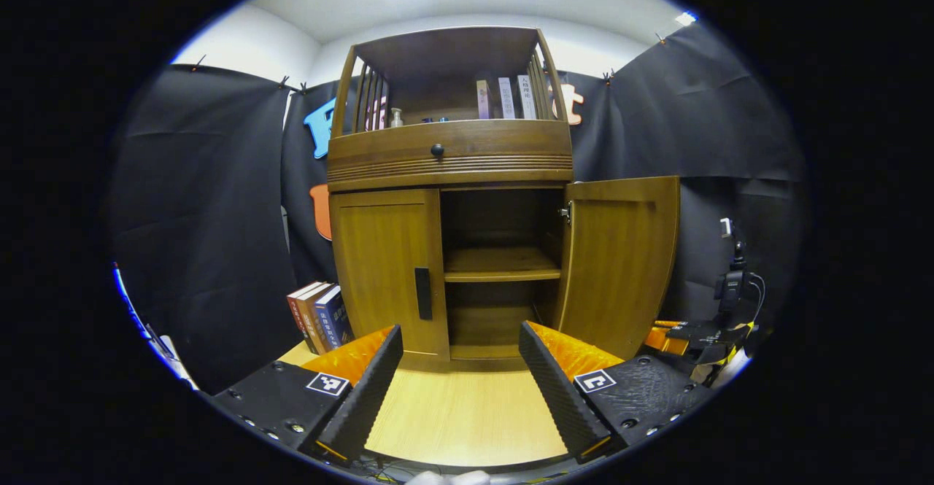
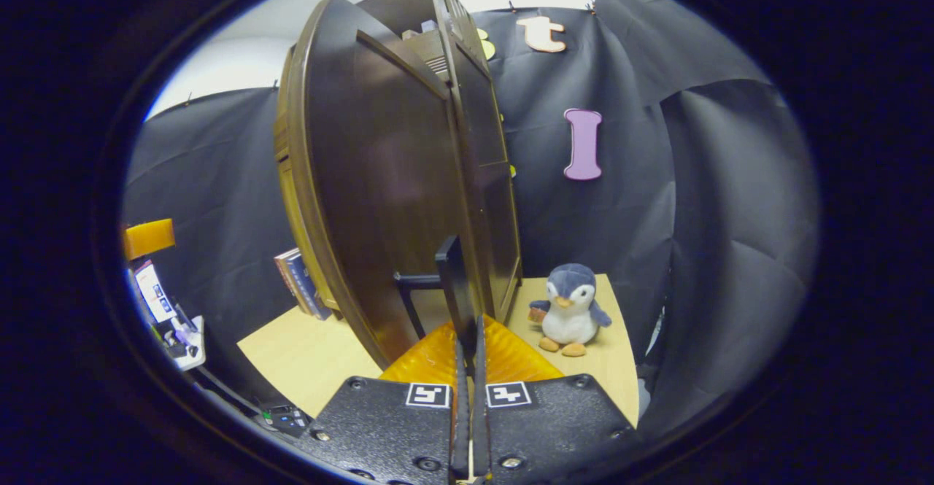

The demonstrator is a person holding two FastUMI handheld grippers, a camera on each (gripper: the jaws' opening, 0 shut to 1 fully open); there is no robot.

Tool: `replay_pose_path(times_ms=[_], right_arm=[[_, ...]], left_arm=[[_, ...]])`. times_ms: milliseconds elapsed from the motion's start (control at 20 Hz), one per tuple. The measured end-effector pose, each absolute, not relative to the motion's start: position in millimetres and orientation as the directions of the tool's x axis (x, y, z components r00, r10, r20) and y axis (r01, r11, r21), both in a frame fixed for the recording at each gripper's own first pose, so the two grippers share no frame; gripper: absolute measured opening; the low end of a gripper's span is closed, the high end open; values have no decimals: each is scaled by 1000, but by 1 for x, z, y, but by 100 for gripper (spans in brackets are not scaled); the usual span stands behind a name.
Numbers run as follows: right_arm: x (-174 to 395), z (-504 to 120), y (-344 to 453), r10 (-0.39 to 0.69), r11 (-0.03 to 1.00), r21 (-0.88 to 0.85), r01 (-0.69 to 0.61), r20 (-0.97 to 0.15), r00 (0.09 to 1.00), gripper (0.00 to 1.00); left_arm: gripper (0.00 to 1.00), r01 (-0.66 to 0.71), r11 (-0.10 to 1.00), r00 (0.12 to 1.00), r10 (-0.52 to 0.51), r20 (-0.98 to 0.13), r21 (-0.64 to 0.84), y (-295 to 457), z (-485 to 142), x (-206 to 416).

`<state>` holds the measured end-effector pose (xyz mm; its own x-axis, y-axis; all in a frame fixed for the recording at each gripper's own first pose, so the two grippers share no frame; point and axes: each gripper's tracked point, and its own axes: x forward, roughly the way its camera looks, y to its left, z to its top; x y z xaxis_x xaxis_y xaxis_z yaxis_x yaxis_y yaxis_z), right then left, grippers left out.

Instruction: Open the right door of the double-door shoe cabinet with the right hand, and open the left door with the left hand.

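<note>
A pale wood floor board [image 1: 467, 412] carries everything, with black cloth hung behind. Nearest in the left gripper view, the left gripper [image 1: 461, 375] hangs with its fingers spread wide and nothing between them, short of the cabinet's front edge. In the right gripper view, the right gripper [image 2: 468, 354] is pinched tight on the handle [image 2: 454, 281] of the right door [image 2: 379, 179], which stands swung well out. Beyond, the shoe cabinet [image 1: 449, 157] sits at the board's back edge; its left door [image 1: 387, 270] is flush shut. That door looks stiff, hinged and light; its dark vertical pull [image 1: 422, 293] by the inner edge is the place to grip. A toy penguin [image 2: 569, 310] sits near the board's right corner, books [image 1: 321, 316] at the cabinet's left.
</note>
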<state>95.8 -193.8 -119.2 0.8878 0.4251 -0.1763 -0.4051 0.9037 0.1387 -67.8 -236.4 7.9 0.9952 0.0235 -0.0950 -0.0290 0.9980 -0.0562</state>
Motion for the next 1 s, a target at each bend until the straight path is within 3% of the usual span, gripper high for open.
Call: replay_pose_path(times_ms=[450,700,800,850,1000], right_arm=[[94,-119,-198,461,887,97,-451,-172,870,5],[75,-127,-212,472,881,130,-454,-189,861,12],[65,-125,-237,396,917,138,-375,-197,897,29],[59,-118,-247,376,923,155,-351,-178,909,31],[36,-85,-273,283,949,182,-259,-121,951,70]], left_arm=[[96,-29,997,997,23,-76,-69,-237,22,-72],[96,-46,996,996,40,-78,-78,-227,23,-70],[96,-45,997,996,39,-83,-69,-224,20,-70],[96,-43,997,996,38,-84,-63,-222,18,-69],[96,-25,998,997,21,-76,-50,-218,17,-61]])
